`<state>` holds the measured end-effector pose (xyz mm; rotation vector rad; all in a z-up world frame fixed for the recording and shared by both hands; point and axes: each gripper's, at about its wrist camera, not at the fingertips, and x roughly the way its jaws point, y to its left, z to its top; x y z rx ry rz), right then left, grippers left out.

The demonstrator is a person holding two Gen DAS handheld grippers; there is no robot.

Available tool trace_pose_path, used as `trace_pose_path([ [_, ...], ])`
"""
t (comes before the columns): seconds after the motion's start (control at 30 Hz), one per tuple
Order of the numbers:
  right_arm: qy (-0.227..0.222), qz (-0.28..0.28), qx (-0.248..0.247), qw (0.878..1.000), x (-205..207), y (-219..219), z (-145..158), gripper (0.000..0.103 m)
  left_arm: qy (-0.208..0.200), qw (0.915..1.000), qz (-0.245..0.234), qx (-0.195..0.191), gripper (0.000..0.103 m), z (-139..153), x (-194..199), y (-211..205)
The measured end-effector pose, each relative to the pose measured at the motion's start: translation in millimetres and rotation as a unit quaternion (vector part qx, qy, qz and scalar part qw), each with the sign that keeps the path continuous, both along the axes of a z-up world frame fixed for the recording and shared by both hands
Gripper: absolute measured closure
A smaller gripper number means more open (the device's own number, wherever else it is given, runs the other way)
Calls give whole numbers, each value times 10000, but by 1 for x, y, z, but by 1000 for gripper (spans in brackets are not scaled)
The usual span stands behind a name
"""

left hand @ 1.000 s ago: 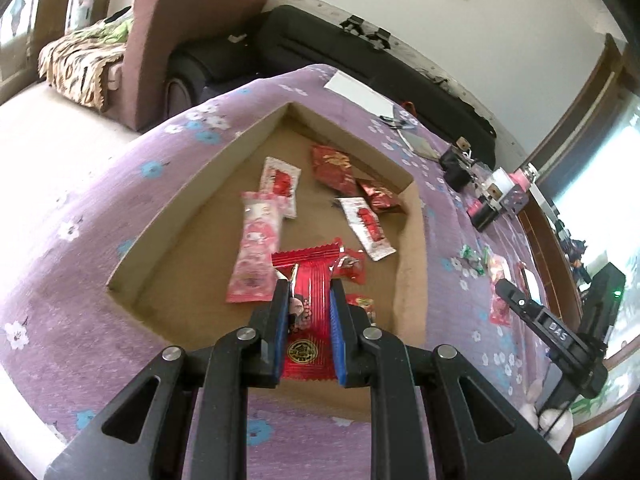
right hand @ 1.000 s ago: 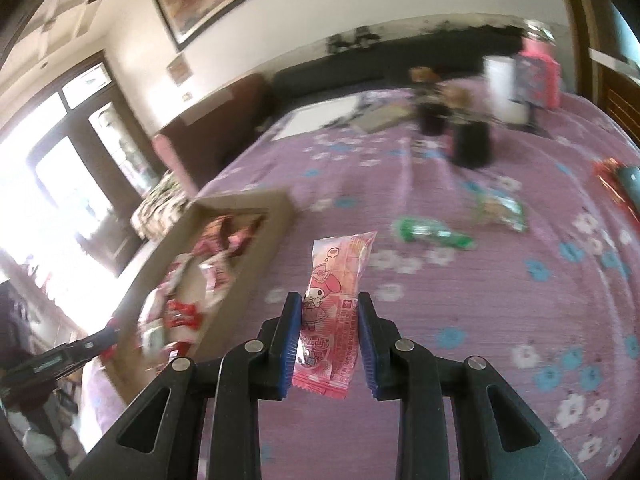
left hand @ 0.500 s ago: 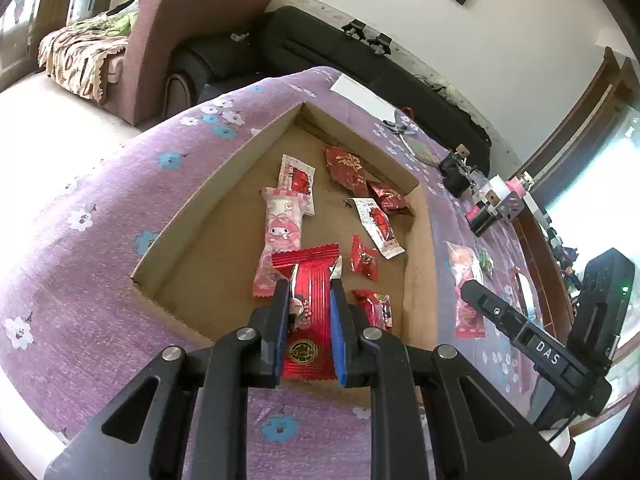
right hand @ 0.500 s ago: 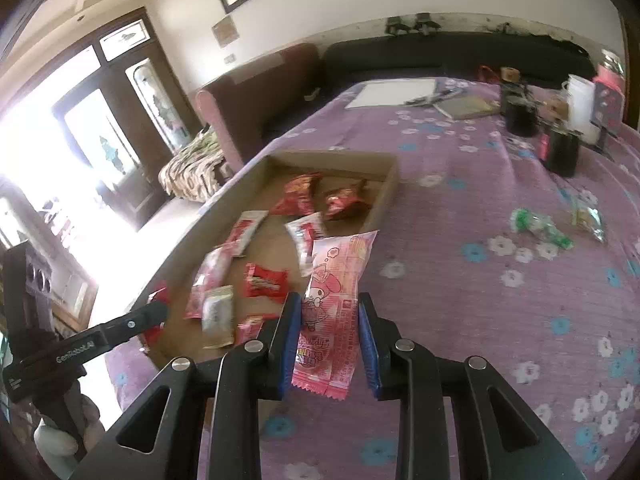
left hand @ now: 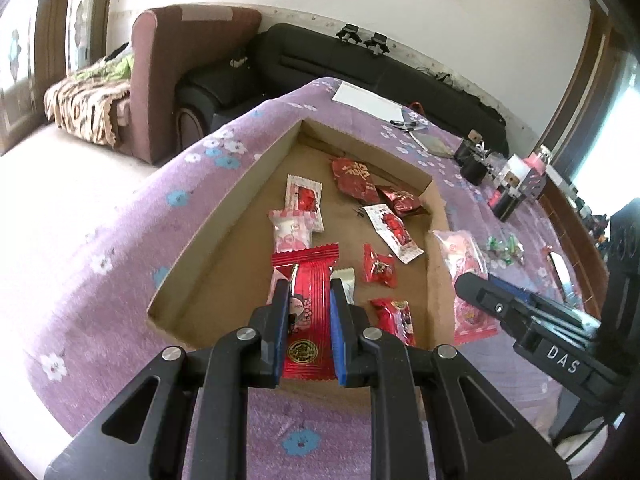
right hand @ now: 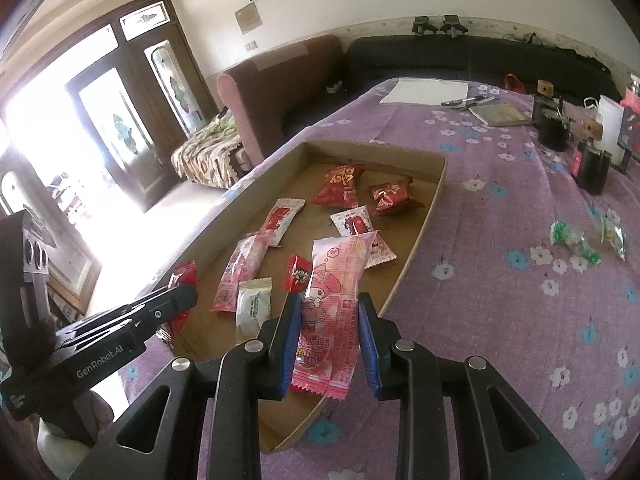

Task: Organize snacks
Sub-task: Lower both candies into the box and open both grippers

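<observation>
Snacks mostly lie loose in the shallow cardboard tray point(right hand: 428, 216) on the purple flowered worktop point(right hand: 500, 300), so the tray looks like the collecting place. Each pair of tongs carries one more packet toward it. The left tongs point(left hand: 309, 332) are clenched on a red striped packet point(left hand: 310, 304), held lengthwise over the tray's near edge. The right tongs point(right hand: 329, 344) grip a pink cartoon packet point(right hand: 334, 304) by its lower half, hanging above the tray's right wall, probably ready to drop in. Two green sweets point(right hand: 576, 240) wait out on the cloth.
</observation>
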<state>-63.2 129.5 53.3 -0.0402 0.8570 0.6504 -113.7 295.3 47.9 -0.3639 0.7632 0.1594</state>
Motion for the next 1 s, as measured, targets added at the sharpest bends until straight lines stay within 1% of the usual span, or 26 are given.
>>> trace_pose_path([
  [0.3, -191, 57, -274, 9994, 16, 30, 10, 75, 197, 9995, -98, 228, 87, -6, 14, 2],
  [0.47, -277, 145, -468, 9984, 29, 55, 10, 75, 310, 9991, -93, 257, 87, -12, 17, 8],
  [0.7, -311, 129, -711, 9969, 51, 78, 6, 75, 410, 9988, -48, 280, 87, -19, 21, 15],
  [1.0, -247, 44, -881, 9958, 68, 90, -5, 75, 469, 9986, -96, 232, 87, -25, 26, 15],
])
